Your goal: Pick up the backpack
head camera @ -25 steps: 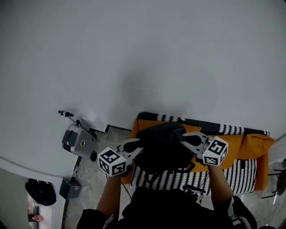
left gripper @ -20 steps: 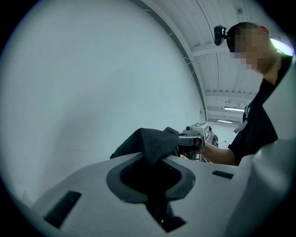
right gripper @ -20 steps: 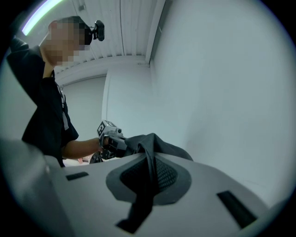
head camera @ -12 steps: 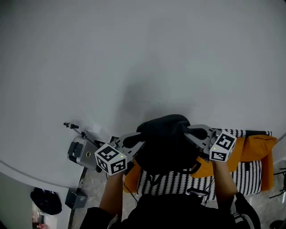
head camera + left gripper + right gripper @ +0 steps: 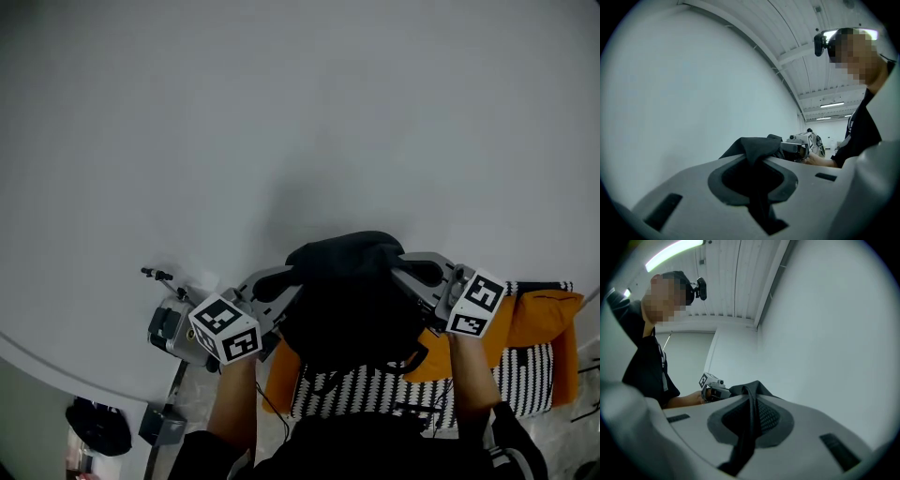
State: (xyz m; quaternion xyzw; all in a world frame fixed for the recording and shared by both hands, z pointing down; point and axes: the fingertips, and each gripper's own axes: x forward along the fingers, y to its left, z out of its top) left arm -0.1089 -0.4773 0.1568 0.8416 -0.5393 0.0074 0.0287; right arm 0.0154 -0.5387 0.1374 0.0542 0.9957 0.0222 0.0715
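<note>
The black backpack [image 5: 349, 298] hangs in the air in front of a white wall, held from both sides. At its left side my left gripper [image 5: 277, 283] is shut on a fold of the bag's black fabric [image 5: 757, 151]. At the right side my right gripper [image 5: 412, 272] is shut on a black strap [image 5: 751, 409] of the bag. In the left gripper view the jaws [image 5: 757, 176] pinch the cloth, and the right gripper [image 5: 802, 145] shows beyond it. In the right gripper view the jaws [image 5: 749, 425] clamp the strap, with the left gripper [image 5: 712, 387] opposite. The bag's lower part is hidden behind my arms.
Below the bag stands a sofa with orange cushions [image 5: 534, 314] and a black-and-white striped cover [image 5: 356, 384]. A grey device on a tripod [image 5: 173, 328] stands at the left on the floor. A dark bag [image 5: 97, 427] lies at the lower left.
Both grippers have risen together with the backpack. The bag has come up off the sofa, which now sits lower in the head view.
</note>
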